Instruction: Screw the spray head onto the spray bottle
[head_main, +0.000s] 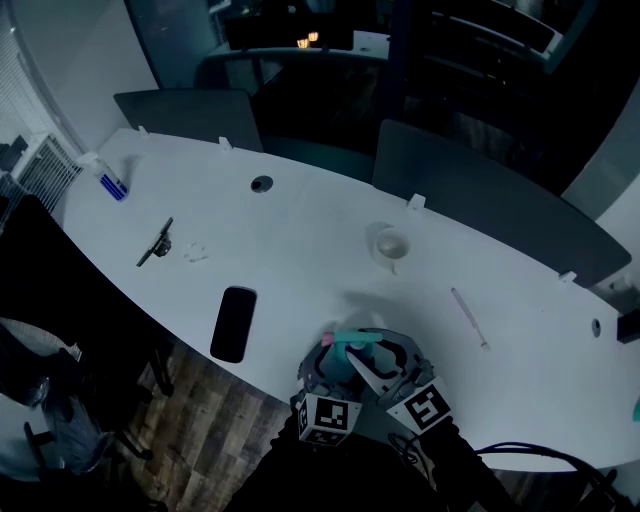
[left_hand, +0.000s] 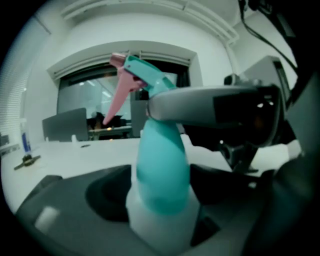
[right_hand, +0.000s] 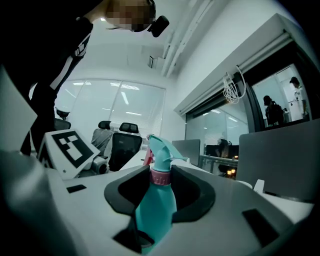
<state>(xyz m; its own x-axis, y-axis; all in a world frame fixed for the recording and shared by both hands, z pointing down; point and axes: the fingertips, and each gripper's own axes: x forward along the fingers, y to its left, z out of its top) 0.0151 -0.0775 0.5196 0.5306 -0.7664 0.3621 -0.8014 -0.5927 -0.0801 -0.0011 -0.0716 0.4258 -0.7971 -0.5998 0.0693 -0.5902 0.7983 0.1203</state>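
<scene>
Spanning dim office, white table (head_main: 300, 225); left fingers (left_hand: 107, 196) grasping spray bottle (left_hand: 162, 170), right fingers (right_hand: 196, 194) spray head (right_hand: 161, 151).

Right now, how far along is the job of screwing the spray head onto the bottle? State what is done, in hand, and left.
Done: the spray head sits on the neck of the spray bottle. In hand: the left gripper clamps the bottle's body, and the right gripper grips the pink collar. Left: probably tightening the collar, whose tightness cannot be seen, then release.
</scene>
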